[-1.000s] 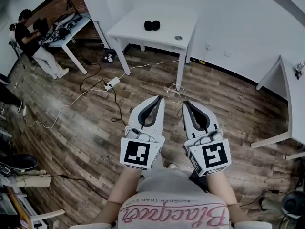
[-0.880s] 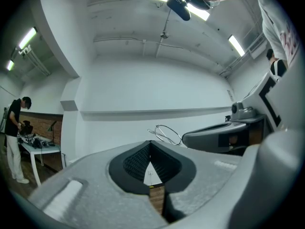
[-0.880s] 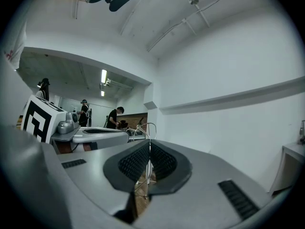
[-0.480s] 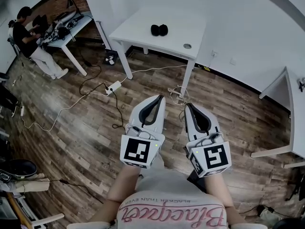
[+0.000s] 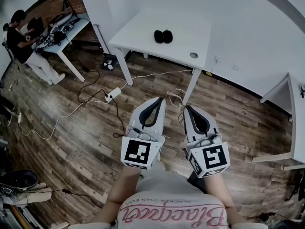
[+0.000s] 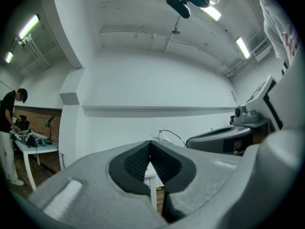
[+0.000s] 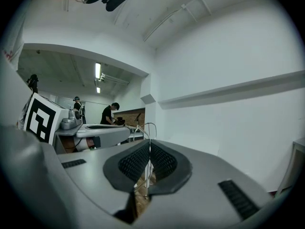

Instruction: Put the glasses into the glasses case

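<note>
A dark object in two rounded halves (image 5: 163, 36), perhaps the glasses case, lies on a white table (image 5: 143, 32) far ahead in the head view. No glasses can be made out. My left gripper (image 5: 159, 99) and right gripper (image 5: 186, 107) are held side by side above the wooden floor, well short of that table. Both are shut, with nothing between their jaws. In the left gripper view the left gripper (image 6: 150, 145) points at a white wall, tips touching. In the right gripper view the right gripper (image 7: 149, 144) also has its tips together.
A white power strip (image 5: 113, 95) and loose cables (image 5: 81, 106) lie on the floor between me and the table. A person (image 5: 24, 51) works at a cluttered desk (image 5: 62, 30) at far left. Another white table's corner (image 5: 290, 123) is at right.
The white table with the dark object has shifted lower in the head view and looks nearer. Both grippers have kept their pose and stayed shut.
</note>
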### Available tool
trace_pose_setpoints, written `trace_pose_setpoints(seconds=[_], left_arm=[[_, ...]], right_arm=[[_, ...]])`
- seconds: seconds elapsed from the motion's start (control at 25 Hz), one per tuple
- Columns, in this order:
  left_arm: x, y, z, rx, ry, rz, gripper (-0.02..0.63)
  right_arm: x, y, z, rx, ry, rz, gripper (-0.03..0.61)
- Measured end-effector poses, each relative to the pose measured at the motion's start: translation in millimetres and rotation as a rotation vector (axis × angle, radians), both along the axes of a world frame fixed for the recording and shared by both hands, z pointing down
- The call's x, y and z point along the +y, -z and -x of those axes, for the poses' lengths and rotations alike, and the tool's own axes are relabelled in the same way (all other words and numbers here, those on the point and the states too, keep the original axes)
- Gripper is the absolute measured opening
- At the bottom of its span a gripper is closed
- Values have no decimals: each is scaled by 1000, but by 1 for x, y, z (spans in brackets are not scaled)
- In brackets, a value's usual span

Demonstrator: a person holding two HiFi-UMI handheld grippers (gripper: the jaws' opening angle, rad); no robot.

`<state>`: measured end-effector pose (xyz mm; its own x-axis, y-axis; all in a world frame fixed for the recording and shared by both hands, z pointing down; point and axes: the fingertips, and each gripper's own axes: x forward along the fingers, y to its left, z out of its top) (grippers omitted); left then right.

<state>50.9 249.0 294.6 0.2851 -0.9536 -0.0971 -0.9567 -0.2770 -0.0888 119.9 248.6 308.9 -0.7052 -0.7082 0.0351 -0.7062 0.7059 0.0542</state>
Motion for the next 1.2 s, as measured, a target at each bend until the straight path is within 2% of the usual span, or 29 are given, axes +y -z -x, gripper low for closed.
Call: trace_pose_setpoints(seconds=[0.44,0.84,1.2], left_arm=[[-57,-4,50,-23,-65,15,5],[-90,-17,87,-6,-53,50,5],[-143,-23,108,13,-14,63,5]], right_arm=[[-52,-10,57,-4,-50,41,13],[-81,-20,89,31,-36,58,14],[-141,-24,104,29,-32,75,14]])
